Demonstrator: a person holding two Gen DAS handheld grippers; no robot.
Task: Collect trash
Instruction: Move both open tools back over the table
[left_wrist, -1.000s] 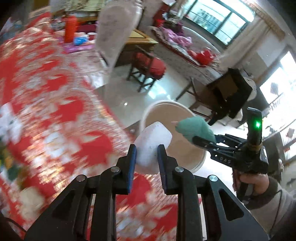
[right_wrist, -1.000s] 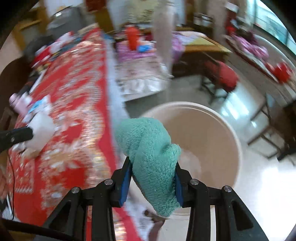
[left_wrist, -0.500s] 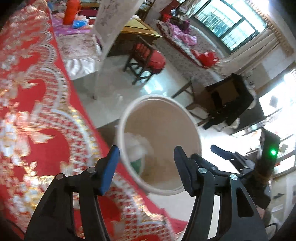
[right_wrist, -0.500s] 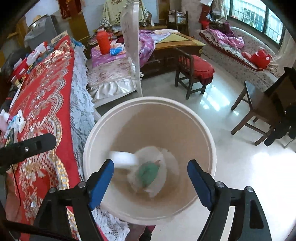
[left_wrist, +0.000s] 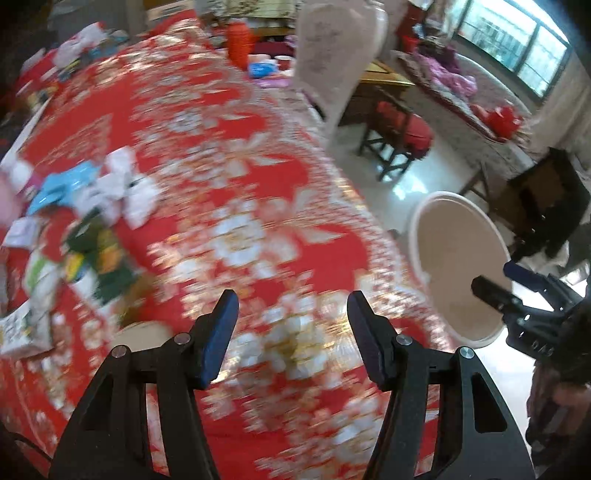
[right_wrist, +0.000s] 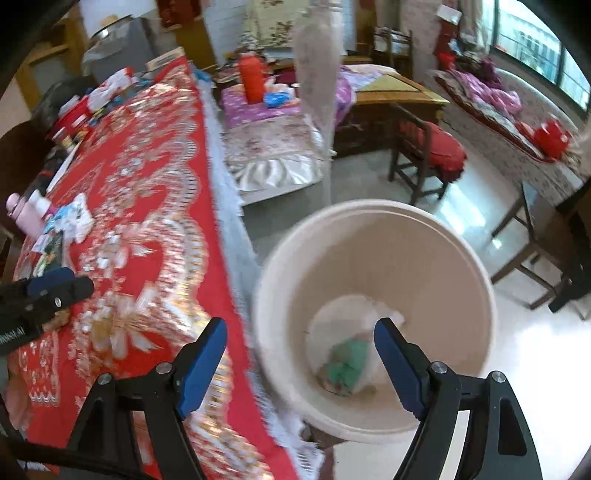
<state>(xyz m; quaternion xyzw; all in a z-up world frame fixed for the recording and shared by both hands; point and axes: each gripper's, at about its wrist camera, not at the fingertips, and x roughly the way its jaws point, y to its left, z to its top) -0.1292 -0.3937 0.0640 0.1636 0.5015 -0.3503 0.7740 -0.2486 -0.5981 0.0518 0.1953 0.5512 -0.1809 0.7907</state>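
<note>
Both your tongs stand wide apart and hold nothing — your right gripper (right_wrist: 299, 341) over the beige bucket (right_wrist: 461, 280), green cloth (right_wrist: 347, 363) and white wad (right_wrist: 332, 314) lying below it; your left gripper (left_wrist: 291, 306) over the red tablecloth (left_wrist: 207, 162), scattered wrappers (left_wrist: 110, 192) far left.

This is a lived-in family home, a combined dining and sitting room. A table under a red tablecloth (right_wrist: 147, 192) with gold and white floral embroidery and a lace edge fills the left of both views. A wooden chair with a red cushion (right_wrist: 432, 155) stands on the glossy tiled floor (right_wrist: 461, 206) at centre right. At upper right a sofa (right_wrist: 517, 107) heaped with purple and red fabrics runs beneath a large window (right_wrist: 535, 40). A low table with a red thermos flask (right_wrist: 251, 77) sits at top centre, and a beige plastic bin (right_wrist: 458, 258) stands on the floor beside the table.
</note>
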